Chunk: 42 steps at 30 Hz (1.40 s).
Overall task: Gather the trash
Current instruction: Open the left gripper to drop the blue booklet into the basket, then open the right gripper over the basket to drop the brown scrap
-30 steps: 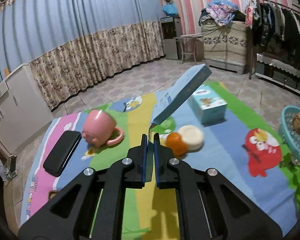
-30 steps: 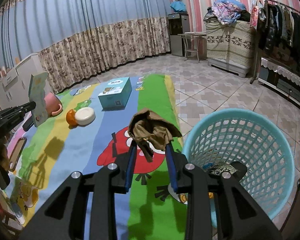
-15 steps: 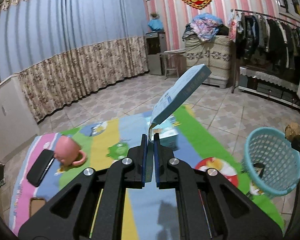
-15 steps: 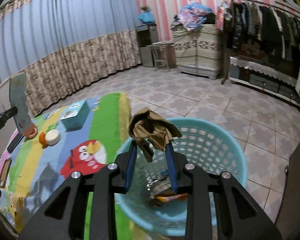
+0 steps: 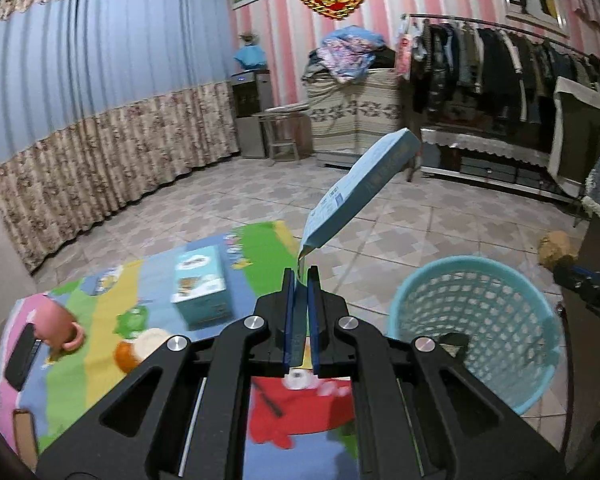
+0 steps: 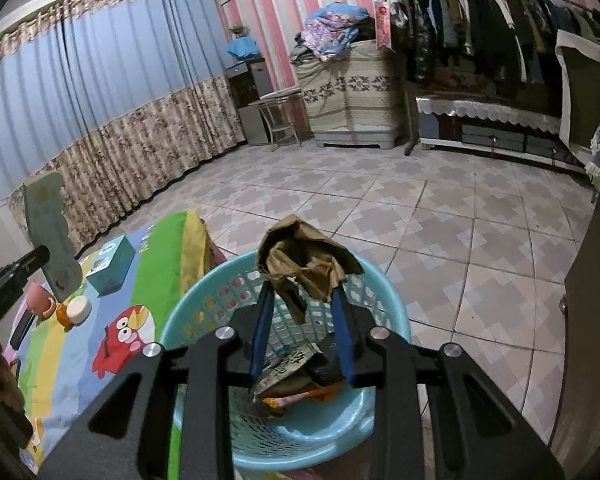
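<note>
— Pink-striped walls, blue curtains and a tiled floor frame it all; where does the trash sit against each claw?

— On the floor lies a colourful cartoon mat point(image 5: 100, 368), and just off its edge stands a light-blue basket point(image 6: 204, 300). The right claw point(image 6: 302, 300) hangs right above that basket's opening, its fingers partly apart and pressed on a crumpled brown paper wad point(image 6: 304, 260). The wad bulges up and forward past the fingertips, over the basket's far rim.

— Anything in the basket?

— Yes, wrappers and a dark scrap lie at its bottom, seen between the right claw's fingers.

— And the left claw point(image 5: 301, 276)?

— Nearly closed, pinching the lower corner of a flat blue carton point(image 5: 360, 188). The carton slants up and to the right from the fingertips, over the tiles past the mat's far edge. The basket is lower right of that claw, near but not under it.

— What is on the mat?

— A blue tissue box point(image 5: 200, 284), a pink mug point(image 5: 58, 326) tipped over, a black phone point(image 5: 22, 356) beside it, and an orange thing touching a white round one point(image 5: 150, 346). All are well apart from both claws.
</note>
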{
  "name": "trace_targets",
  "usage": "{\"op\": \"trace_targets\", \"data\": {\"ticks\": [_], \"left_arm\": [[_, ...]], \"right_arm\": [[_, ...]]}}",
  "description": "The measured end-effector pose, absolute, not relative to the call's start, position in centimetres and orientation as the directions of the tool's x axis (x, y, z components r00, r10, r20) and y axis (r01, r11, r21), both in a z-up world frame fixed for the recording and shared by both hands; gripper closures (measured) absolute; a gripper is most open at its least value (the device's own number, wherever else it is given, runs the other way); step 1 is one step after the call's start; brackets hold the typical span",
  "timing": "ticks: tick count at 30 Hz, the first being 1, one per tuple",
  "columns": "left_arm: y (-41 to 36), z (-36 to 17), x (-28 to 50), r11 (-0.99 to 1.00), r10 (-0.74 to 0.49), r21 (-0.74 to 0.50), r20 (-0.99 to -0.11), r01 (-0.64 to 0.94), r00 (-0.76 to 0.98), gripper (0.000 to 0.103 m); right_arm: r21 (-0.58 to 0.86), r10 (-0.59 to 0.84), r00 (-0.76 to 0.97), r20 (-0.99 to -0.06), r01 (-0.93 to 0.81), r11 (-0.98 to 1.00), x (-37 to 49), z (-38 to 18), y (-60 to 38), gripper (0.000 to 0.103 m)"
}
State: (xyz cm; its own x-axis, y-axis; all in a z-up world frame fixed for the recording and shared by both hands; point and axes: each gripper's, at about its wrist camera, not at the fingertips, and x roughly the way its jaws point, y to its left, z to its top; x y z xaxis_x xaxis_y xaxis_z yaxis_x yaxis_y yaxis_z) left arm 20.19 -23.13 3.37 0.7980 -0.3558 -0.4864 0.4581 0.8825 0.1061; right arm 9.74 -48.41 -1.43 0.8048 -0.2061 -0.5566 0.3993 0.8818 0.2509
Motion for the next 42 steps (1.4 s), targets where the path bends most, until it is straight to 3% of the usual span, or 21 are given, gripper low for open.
{"op": "trace_targets", "data": {"ticks": [14,19,30,32,34,36,42], "left_arm": [[-30.1,1.5,18.5,0.816,-0.471,0.060,-0.509,0.575,0.721,0.098],[-32.0,0.4,18.6,0.798,-0.493,0.049,-0.521,0.601,0.697,0.103],[-32.8,-1.0,19.7,0.800,-0.458,0.078,-0.560,0.595,0.690,0.102],[-32.5,-1.1,20.0,0.805,-0.443,0.089,-0.568,0.587,0.693,0.094],[-31.8,-1.0,20.2,0.818,-0.421,0.101,-0.567,0.567,0.708,0.062],[-31.0,-0.7,20.3,0.832,-0.406,0.104,-0.553,0.544,0.727,0.047],[-28.5,0.0,21.0,0.855,-0.388,0.086,-0.549,0.512,0.740,0.023]], "right_arm": [[0.267,-0.194,0.793,-0.577,0.408,0.873,10.1,-2.3,-49.0,0.074],[0.281,-0.191,0.790,-0.582,0.416,0.865,10.1,-2.5,-49.4,0.074],[0.281,-0.189,0.788,-0.585,0.416,0.865,10.3,-2.8,-49.8,0.074],[0.276,-0.187,0.789,-0.585,0.411,0.869,10.5,-3.0,-49.6,0.074],[0.277,-0.182,0.789,-0.587,0.407,0.871,10.9,-3.5,-49.4,0.074],[0.277,-0.179,0.787,-0.591,0.405,0.871,11.2,-3.8,-49.1,0.074],[0.257,-0.164,0.783,-0.600,0.382,0.888,12.7,-4.2,-47.7,0.073]]}}
